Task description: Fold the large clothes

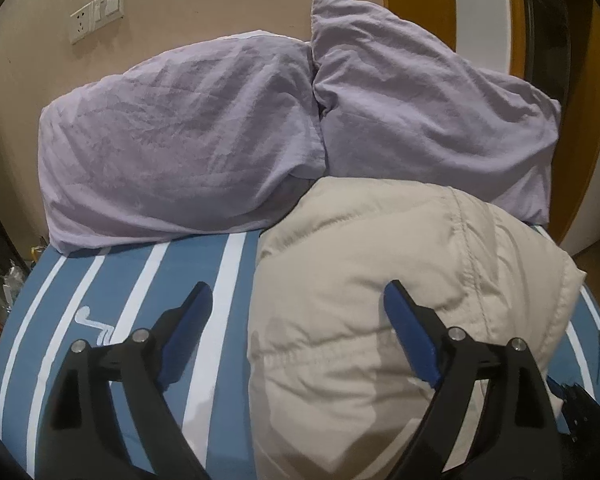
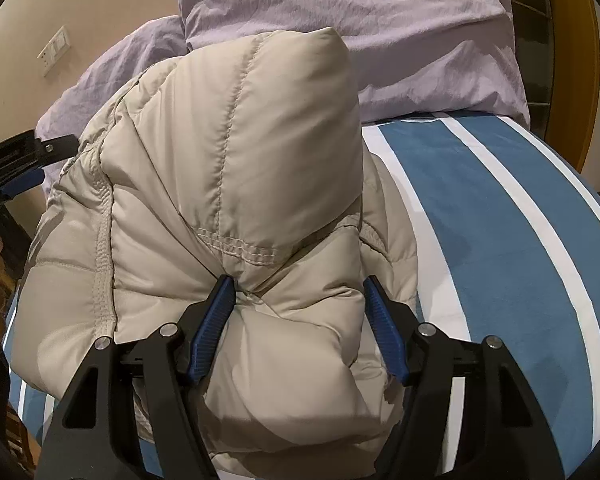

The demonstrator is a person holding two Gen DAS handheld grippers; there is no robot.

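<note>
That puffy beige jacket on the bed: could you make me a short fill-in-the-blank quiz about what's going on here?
1. The beige jacket lies on a bedsheet striped blue and ____.
2. Behind it sit two ____ pillows.
3. The left gripper has its jaws ____.
4. The right gripper straddles a fold of the ____.

Answers: white; lilac; open; jacket
</note>
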